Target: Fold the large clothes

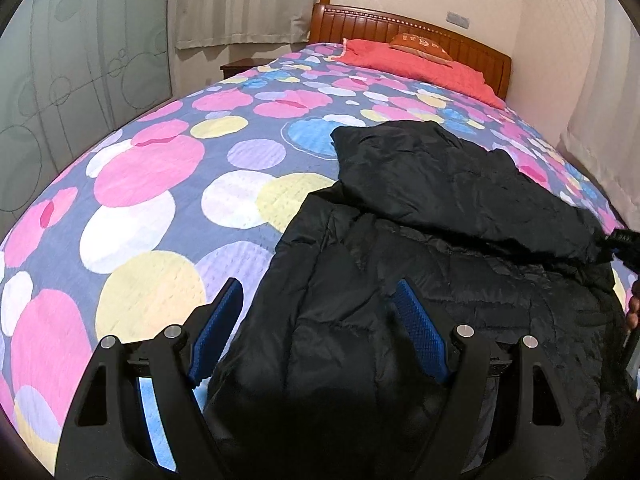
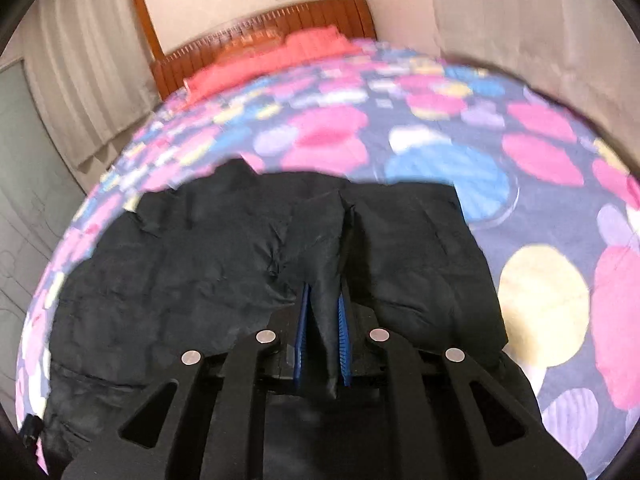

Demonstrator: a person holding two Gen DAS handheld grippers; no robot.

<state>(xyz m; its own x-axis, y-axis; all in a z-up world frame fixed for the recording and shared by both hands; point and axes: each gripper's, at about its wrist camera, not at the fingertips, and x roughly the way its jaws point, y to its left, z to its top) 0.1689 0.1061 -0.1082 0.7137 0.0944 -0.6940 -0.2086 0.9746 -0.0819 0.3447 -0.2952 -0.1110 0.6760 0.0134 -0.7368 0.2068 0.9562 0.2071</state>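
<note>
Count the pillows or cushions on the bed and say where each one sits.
2. A long red pillow lies across the head of the bed, against the wooden headboard. A small orange cushion rests on top of it. The black jacket may hide nothing more.

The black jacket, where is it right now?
The black jacket lies on the circle-patterned bedspread, toward the bed's foot; the right gripper pinches a fold of it.

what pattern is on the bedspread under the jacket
Big overlapping circles in pink, yellow, white, blue and lilac on a grey-blue ground; clearest in the left wrist view.
</note>
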